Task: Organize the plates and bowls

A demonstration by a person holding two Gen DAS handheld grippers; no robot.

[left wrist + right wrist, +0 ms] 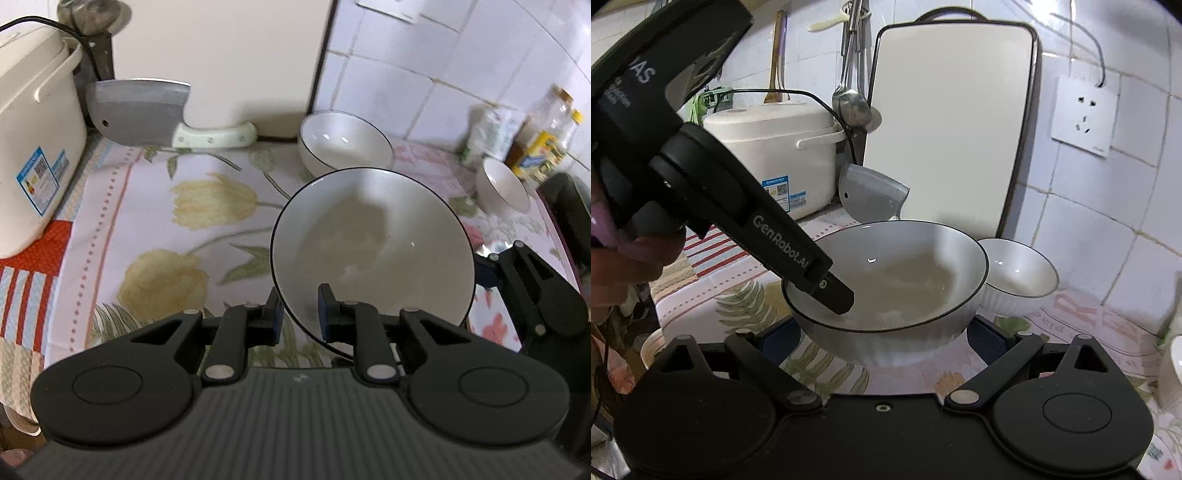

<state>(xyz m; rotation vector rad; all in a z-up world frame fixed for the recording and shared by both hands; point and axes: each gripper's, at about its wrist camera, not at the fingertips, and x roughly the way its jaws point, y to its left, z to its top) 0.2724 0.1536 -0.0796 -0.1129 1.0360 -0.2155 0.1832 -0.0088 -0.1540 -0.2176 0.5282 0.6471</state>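
Left claw (pixel 301 317): nearest the lens, clamped together on the near rim of the large bowl (pixel 373 251), one pad inside, one outside.
Right claw (pixel 882 332): spread wide around the same bowl's ribbed body; whether its blue pads pressed the sides could not be told.
Large bowl: white, dark-rimmed, tilted, held clear above the floral worktop (pixel 155 206).
Second bowl (pixel 345 142): upright on the worktop just behind, by the tiled wall.
Small bowl (pixel 502 184): further right, near jars (pixel 546 136).
Cleaver (pixel 147 112): against the white cutting board (pixel 945 125).
Rice cooker (pixel 33 147): at left.
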